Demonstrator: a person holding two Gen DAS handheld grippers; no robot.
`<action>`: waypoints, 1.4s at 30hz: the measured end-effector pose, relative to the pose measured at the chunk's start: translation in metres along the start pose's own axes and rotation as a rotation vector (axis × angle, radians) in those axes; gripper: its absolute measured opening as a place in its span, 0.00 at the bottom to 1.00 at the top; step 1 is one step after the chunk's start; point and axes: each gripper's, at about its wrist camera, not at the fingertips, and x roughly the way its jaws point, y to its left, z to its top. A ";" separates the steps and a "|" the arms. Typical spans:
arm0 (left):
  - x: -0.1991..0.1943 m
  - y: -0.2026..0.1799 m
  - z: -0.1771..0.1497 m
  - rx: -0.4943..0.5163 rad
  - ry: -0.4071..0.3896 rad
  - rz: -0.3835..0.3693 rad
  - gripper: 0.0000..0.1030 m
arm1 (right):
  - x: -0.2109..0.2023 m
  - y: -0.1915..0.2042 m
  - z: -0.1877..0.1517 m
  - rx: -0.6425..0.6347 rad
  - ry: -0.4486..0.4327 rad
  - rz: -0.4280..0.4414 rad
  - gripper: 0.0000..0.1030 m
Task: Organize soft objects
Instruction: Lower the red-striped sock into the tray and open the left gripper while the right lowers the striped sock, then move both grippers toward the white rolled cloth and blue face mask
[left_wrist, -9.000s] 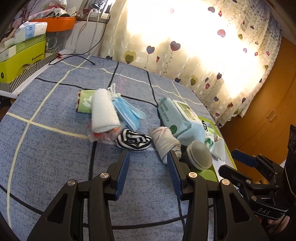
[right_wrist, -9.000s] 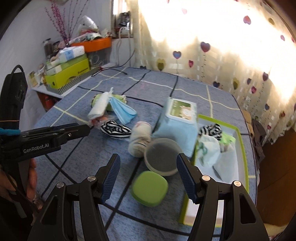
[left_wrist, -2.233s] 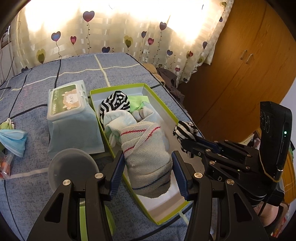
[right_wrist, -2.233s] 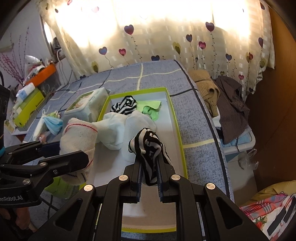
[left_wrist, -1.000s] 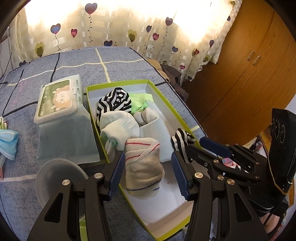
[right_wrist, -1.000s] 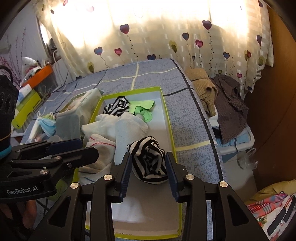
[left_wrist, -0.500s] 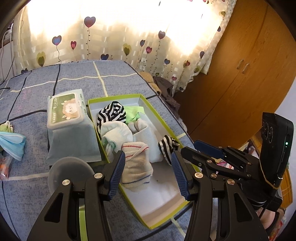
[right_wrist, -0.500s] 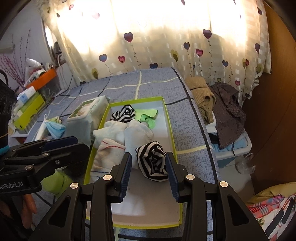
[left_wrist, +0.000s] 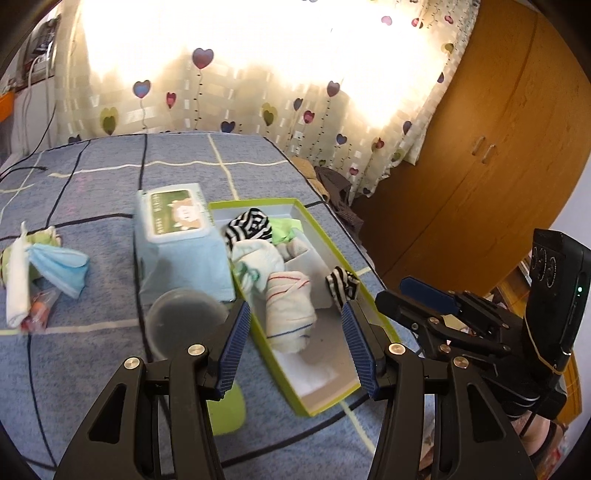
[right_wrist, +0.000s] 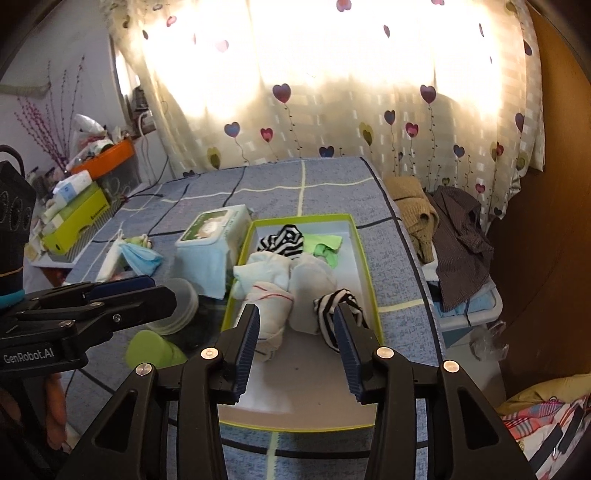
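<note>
A green-rimmed box (left_wrist: 373, 321) (right_wrist: 365, 258) on the blue bedspread holds rolled socks. A cream sock roll with red and blue lines (left_wrist: 290, 310) (right_wrist: 271, 304) and a black-and-white striped sock (left_wrist: 343, 286) (right_wrist: 332, 306) lie in its near half. Another striped sock (left_wrist: 249, 227) (right_wrist: 282, 240), pale rolls and a green cloth (right_wrist: 325, 245) lie farther in. My left gripper (left_wrist: 295, 345) is open and empty above the box's near end. My right gripper (right_wrist: 297, 341) is open and empty above the same end.
A blue wipes pack (left_wrist: 181, 247) (right_wrist: 212, 245) stands left of the box, with a clear round lid (left_wrist: 184, 323) and a green pad (right_wrist: 153, 349) near it. Blue masks and a white cloth (left_wrist: 40, 273) lie farther left. Clothes (right_wrist: 443, 221) hang off the bed's right edge.
Both grippers let go of their socks in the box and have drawn back and up. The cream roll and the striped sock now lie in the box.
</note>
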 end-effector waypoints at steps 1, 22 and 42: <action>-0.004 0.003 -0.002 -0.003 -0.006 0.008 0.51 | -0.001 0.003 0.000 -0.005 -0.001 0.003 0.40; -0.048 0.054 -0.012 -0.058 -0.087 0.080 0.51 | 0.002 0.067 0.011 -0.114 0.008 0.053 0.42; -0.069 0.106 -0.017 -0.131 -0.128 0.146 0.51 | 0.023 0.117 0.023 -0.205 0.034 0.108 0.42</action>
